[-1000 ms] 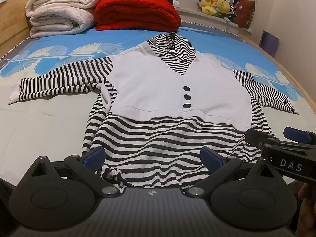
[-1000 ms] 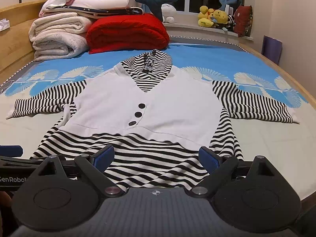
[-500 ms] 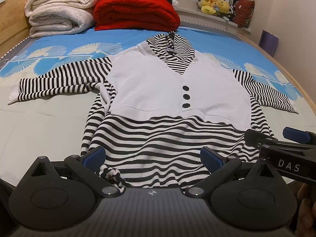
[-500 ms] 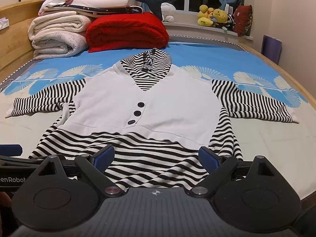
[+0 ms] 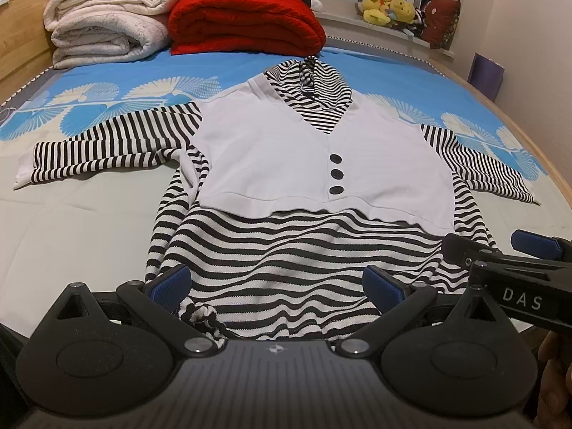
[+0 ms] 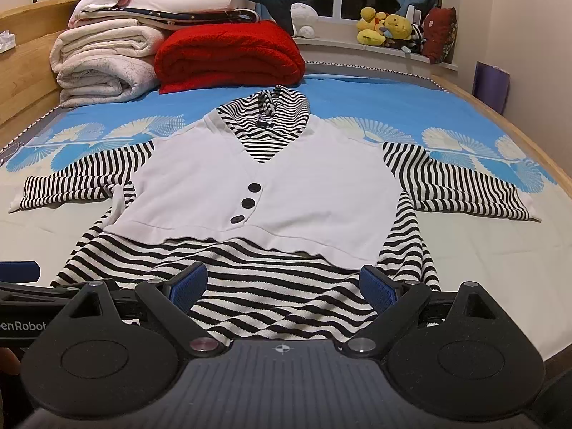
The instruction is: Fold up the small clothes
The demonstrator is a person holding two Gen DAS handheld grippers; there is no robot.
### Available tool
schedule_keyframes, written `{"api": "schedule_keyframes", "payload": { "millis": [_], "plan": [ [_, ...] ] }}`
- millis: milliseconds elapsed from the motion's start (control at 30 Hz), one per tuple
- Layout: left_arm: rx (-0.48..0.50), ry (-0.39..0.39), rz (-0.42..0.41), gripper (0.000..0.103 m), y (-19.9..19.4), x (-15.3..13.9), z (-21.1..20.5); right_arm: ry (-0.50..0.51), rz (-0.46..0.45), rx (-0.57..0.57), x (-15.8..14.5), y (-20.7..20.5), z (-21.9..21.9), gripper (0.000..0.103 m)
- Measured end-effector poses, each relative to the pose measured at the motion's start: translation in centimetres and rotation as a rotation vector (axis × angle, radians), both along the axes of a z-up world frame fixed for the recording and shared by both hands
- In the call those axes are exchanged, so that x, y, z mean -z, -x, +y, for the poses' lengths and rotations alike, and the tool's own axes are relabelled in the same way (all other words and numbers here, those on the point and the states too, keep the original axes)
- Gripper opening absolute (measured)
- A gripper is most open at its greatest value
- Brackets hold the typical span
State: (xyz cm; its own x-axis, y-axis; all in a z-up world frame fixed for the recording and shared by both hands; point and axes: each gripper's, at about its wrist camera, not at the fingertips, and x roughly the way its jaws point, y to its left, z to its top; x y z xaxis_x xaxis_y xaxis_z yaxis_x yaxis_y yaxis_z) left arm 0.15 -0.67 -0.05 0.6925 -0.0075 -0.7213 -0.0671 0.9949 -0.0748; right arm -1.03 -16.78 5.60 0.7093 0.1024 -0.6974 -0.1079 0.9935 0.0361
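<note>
A small black-and-white striped hooded top with a white vest front and three black buttons (image 5: 321, 164) (image 6: 271, 193) lies flat, face up, on the bed, sleeves spread to both sides and hem nearest me. My left gripper (image 5: 277, 284) hovers open over the hem's left half, a knotted striped drawstring (image 5: 200, 316) just by its left finger. Over the hem's right half my right gripper (image 6: 284, 284) stands open too; it also shows at the right of the left wrist view (image 5: 500, 250). Neither holds any cloth.
Folded white blankets (image 5: 103, 32) and a red blanket (image 5: 246, 21) are stacked at the head of the bed (image 5: 71, 236). Plush toys (image 6: 389, 28) sit on the window ledge. A wooden bed rail (image 6: 536, 153) runs along the right.
Both grippers have crept slightly forward and lower toward the hem; the top has not moved.
</note>
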Motion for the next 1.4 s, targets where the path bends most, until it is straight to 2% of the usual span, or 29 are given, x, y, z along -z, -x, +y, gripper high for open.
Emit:
{"api": "schedule_keyframes", "payload": {
  "millis": [67, 200, 300, 333, 400, 433, 467, 500, 567, 600, 633, 667, 700, 733, 800, 833, 933, 967, 1000, 1033, 1133, 1200, 1233, 1267, 1333, 1367, 1400],
  "plan": [
    [0.000, -0.001, -0.002, 0.102, -0.1, 0.1, 0.1, 0.013, -0.004, 0.017, 0.1, -0.2, -0.1, 0.092],
    [-0.067, 0.002, 0.023, 0.102, -1.4, 0.9, 1.8, 0.017, 0.038, 0.143, 1.3, -1.7, -2.7, 0.092],
    [-0.121, 0.002, 0.057, 0.102, -3.2, 2.1, 3.4, 0.008, 0.106, 0.268, 3.0, -2.9, -5.4, 0.090],
    [-0.133, 0.035, 0.034, 0.102, -3.9, 2.3, 4.1, 0.009, 0.128, 0.299, 3.5, -3.3, -6.1, 0.088],
    [-0.163, 0.026, 0.016, 0.100, -4.8, 2.8, 5.5, 0.009, 0.181, 0.358, 4.8, -3.7, -7.6, 0.086],
    [-0.177, 0.027, 0.033, 0.098, -5.3, 3.3, 6.2, 0.008, 0.208, 0.380, 5.4, -3.8, -8.1, 0.085],
    [-0.191, -0.013, 0.071, 0.097, -5.5, 3.7, 6.8, 0.005, 0.233, 0.399, 6.0, -3.9, -8.6, 0.081],
    [-0.209, -0.009, 0.098, 0.091, -5.8, 4.4, 7.5, 0.002, 0.263, 0.420, 6.8, -3.9, -9.1, 0.078],
    [-0.237, -0.003, 0.189, 0.081, -5.9, 5.8, 8.5, -0.003, 0.312, 0.449, 8.0, -3.9, -10.0, 0.064],
    [-0.256, 0.013, 0.234, 0.069, -6.0, 6.8, 9.1, -0.006, 0.338, 0.461, 8.5, -3.8, -10.3, 0.059],
    [-0.271, 0.037, 0.289, 0.058, -6.0, 7.9, 9.6, -0.014, 0.364, 0.471, 9.1, -3.6, -10.6, 0.049],
    [-0.276, 0.061, 0.345, 0.056, -5.8, 8.6, 9.7, -0.028, 0.379, 0.476, 9.5, -3.5, -10.8, 0.038],
    [-0.277, 0.094, 0.339, 0.045, -5.4, 8.8, 10.1, -0.048, 0.388, 0.477, 9.7, -3.4, -11.0, 0.029],
    [-0.253, 0.106, 0.333, 0.023, -5.3, 8.6, 10.1, -0.055, 0.389, 0.477, 9.7, -3.3, -11.1, 0.013],
    [-0.210, 0.101, 0.313, 0.014, -4.9, 8.0, 10.0, -0.052, 0.376, 0.477, 9.1, -3.1, -11.2, 0.009],
    [-0.205, 0.092, 0.300, 0.013, -4.5, 7.7, 10.1, -0.042, 0.367, 0.487, 8.8, -2.9, -11.3, 0.008],
    [-0.217, 0.071, 0.341, 0.015, -3.1, 7.5, 10.3, -0.043, 0.385, 0.482, 9.1, -3.0, -11.8, 0.009],
    [-0.222, 0.067, 0.363, 0.019, -3.0, 7.3, 9.9, -0.034, 0.394, 0.483, 9.3, -3.2, -11.8, 0.013],
    [-0.227, 0.054, 0.362, 0.027, -3.1, 7.2, 9.9, -0.019, 0.386, 0.493, 9.3, -3.3, -11.8, 0.017],
    [-0.227, 0.026, 0.343, 0.030, -3.5, 6.8, 9.3, -0.013, 0.365, 0.503, 8.9, -3.2, -11.7, 0.025],
    [-0.172, -0.052, 0.214, 0.030, -3.1, 3.9, 7.8, -0.015, 0.232, 0.482, 6.5, -3.1, -11.0, 0.033],
    [-0.114, -0.040, 0.162, 0.030, -2.8, 3.0, 7.0, -0.006, 0.155, 0.434, 5.4, -3.2, -10.2, 0.044],
    [-0.093, -0.023, 0.168, 0.030, -2.8, 3.1, 6.6, -0.017, 0.153, 0.410, 5.5, -3.4, -9.8, 0.051],
    [-0.078, 0.000, 0.198, 0.030, -3.0, 3.6, 6.5, -0.042, 0.180, 0.399, 5.9, -3.6, -9.9, 0.054],
    [-0.052, 0.035, 0.305, 0.030, -3.7, 5.4, 6.3, -0.089, 0.322, 0.417, 8.1, -4.3, -10.4, 0.054],
    [-0.054, 0.029, 0.353, 0.030, -3.8, 6.1, 6.2, -0.069, 0.386, 0.438, 9.2, -4.6, -10.7, 0.054],
    [-0.066, 0.014, 0.365, 0.030, -3.8, 6.2, 6.3, -0.043, 0.412, 0.455, 9.6, -4.6, -10.9, 0.054]
  ]
}}
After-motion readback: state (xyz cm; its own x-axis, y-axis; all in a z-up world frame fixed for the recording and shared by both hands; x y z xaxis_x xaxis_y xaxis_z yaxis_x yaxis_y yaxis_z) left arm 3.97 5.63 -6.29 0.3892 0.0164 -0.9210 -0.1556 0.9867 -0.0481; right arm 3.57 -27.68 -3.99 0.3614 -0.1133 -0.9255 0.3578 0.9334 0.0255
